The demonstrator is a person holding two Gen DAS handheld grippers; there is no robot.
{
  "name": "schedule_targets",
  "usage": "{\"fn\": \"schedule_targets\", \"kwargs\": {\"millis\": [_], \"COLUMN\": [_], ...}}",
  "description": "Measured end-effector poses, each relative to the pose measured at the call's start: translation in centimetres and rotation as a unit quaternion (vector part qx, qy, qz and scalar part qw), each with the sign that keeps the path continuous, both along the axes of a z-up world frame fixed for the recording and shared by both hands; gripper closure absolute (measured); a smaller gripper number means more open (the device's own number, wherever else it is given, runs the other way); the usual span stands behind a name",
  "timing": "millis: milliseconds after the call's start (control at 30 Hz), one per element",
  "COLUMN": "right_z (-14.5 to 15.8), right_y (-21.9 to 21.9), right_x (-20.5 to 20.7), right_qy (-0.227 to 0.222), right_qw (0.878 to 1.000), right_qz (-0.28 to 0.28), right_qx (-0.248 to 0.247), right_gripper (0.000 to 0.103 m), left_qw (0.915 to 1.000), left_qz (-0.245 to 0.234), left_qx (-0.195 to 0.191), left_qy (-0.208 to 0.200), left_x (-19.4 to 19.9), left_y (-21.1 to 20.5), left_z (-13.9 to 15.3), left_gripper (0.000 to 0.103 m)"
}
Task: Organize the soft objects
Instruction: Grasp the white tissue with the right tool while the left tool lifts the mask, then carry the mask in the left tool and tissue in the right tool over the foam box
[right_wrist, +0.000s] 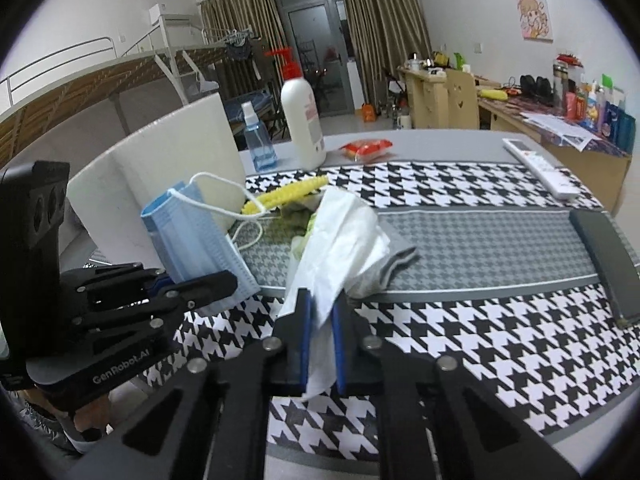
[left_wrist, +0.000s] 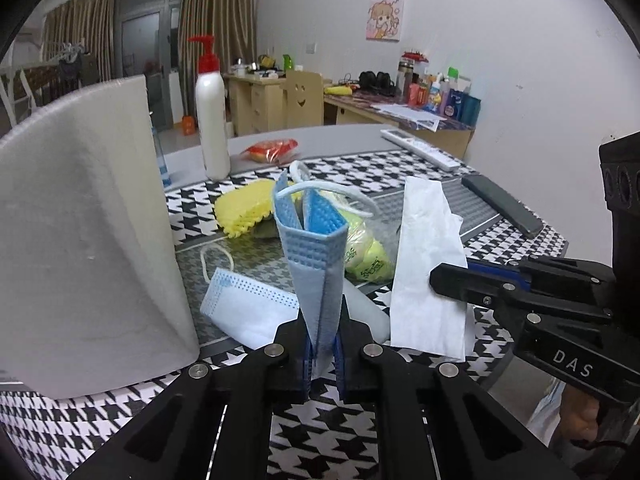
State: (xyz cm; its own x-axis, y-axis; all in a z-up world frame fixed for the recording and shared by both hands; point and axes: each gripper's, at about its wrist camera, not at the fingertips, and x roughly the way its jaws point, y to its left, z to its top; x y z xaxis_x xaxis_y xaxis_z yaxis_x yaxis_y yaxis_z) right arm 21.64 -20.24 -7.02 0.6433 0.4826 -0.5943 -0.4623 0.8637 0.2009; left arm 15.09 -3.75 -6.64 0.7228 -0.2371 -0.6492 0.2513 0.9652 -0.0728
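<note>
both grippers clamped, mask and tissue in the air

left gripper (left_wrist: 322, 354) has its jaws pinched tight on a folded blue face mask (left_wrist: 314, 264), which stands up between the pads, ear loop drooping over the top. right gripper (right_wrist: 320, 344) is closed on a white tissue (right_wrist: 340, 236), held just beside it. below them, on the houndstooth table (right_wrist: 500, 340), a second mask (left_wrist: 248, 304) lies flat near the yellow sponge (left_wrist: 240, 210), by the white bin (left_wrist: 80, 220).
</note>
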Motion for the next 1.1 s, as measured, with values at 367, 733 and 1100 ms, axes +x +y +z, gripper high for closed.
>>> {"fn": "schedule_targets", "kwargs": {"millis": [367, 733, 1100], "right_z": [2.1, 4.4, 5.9], "right_y": [-0.4, -0.8, -1.2], "right_x": [-1.9, -2.1, -1.3], "right_qy": [-0.035, -0.061, -0.076], "right_qw": [0.999, 0.998, 0.997], "right_qz": [-0.015, -0.019, -0.026], "right_qx": [0.005, 0.011, 0.020], "right_gripper": [0.090, 0.090, 0.090], "left_qw": [0.9988, 0.9968, 0.9951], "left_qz": [-0.003, -0.013, -0.025], "left_qx": [0.000, 0.002, -0.004], "left_qy": [-0.049, -0.078, -0.096], "left_x": [-2.8, -3.3, -2.7], "left_y": [0.4, 0.0, -0.2], "left_z": [3.3, 5.9, 7.9], "left_gripper": [0.094, 0.094, 0.100]}}
